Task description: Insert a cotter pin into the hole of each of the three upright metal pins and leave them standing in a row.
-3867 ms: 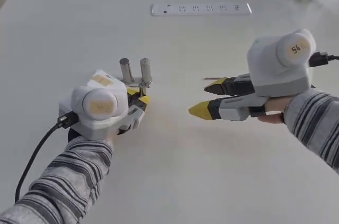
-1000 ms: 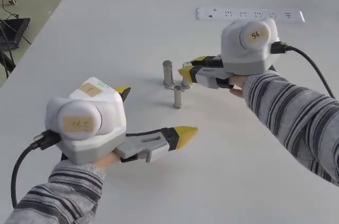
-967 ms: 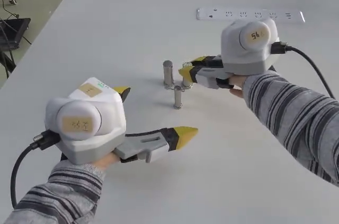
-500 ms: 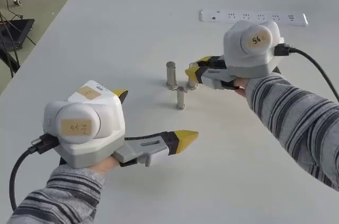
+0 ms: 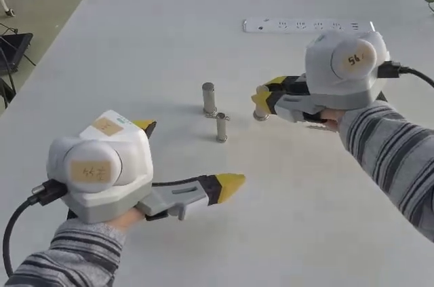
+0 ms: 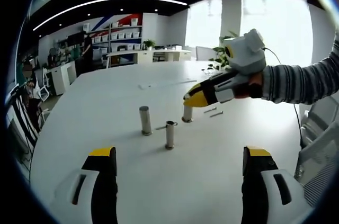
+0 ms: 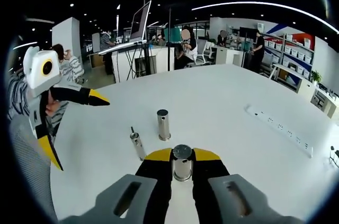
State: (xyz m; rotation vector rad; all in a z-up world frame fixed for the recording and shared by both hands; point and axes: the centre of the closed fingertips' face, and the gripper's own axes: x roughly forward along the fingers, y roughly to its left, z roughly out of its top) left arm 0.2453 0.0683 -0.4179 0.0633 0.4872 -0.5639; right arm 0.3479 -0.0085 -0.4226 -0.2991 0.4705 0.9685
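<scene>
**A:** What has the right gripper got?

**B:** The right gripper (image 7: 182,155) has its jaws closed narrow on the held metal pin (image 7: 182,168). The pin is upright and gripped just below its flat top, at the lower middle of the right gripper view. Whether its foot touches the table (image 5: 285,233) I cannot tell.

**A:** And the left gripper?

**B:** The left gripper (image 6: 179,152) holds nothing. Its jaws stand wide apart, low in the left gripper view, well short of the pins.

**A:** Where are the other pins?

**B:** In the head view they stand left of the held one, apart from it.
- The far metal pin (image 5: 209,98) is upright.
- The near metal pin (image 5: 221,127) stands just beside it, lower in the frame. A cotter pin (image 6: 160,127) sticks out sideways near its top.
- Two loose cotter pins (image 6: 210,110) lie flat on the table, just right of the held pin in the left gripper view.

**A:** Room to move?

**B:** There is bare tabletop all round the pins. A power strip (image 5: 308,26) lies near the top of the head view, well apart from them. The table's edge cuts across the upper left corner, with floor (image 5: 27,9) beyond it.
</scene>
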